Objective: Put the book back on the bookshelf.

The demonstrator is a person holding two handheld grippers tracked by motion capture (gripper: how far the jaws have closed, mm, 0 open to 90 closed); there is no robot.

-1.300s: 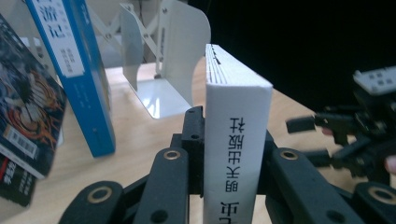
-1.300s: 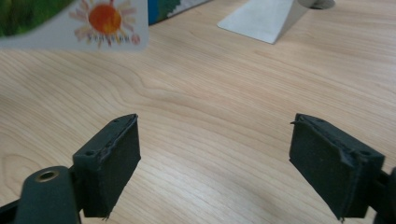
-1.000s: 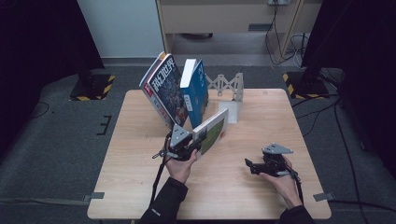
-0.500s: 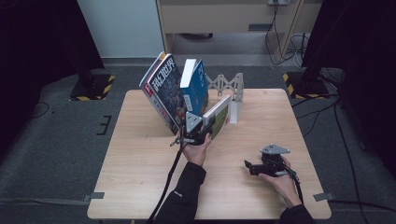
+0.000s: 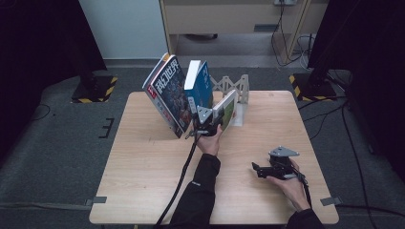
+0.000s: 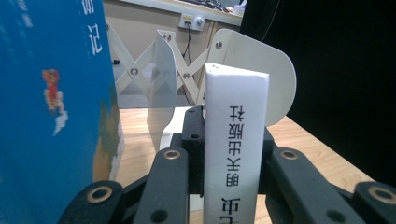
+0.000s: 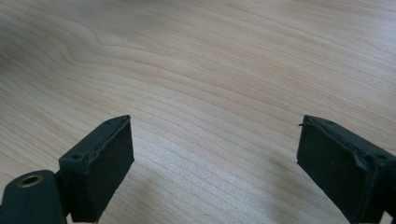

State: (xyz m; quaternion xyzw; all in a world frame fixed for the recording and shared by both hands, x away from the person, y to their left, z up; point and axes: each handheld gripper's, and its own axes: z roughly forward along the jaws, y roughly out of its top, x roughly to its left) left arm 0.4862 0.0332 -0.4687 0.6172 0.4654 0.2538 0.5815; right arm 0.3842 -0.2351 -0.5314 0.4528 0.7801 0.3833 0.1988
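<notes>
Wooden table (image 5: pixel 143 157): left claw (image 5: pixel 208 125) clamps white book (image 6: pixel 236 154) by spine; right claw (image 5: pixel 260 170) wide open, empty.

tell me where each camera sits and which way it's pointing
High view: above the person's side, looking forward and down on the table; both forearms, left tongs and right tongs show.
Left gripper view: rides the left tongs, looking along its jaws, shut on the white book, toward the folding book rack.
Right gripper view: rides the right tongs, open, facing bare tabletop.
Shared: high and left gripper views both show the white book, blue book and rack.
</notes>
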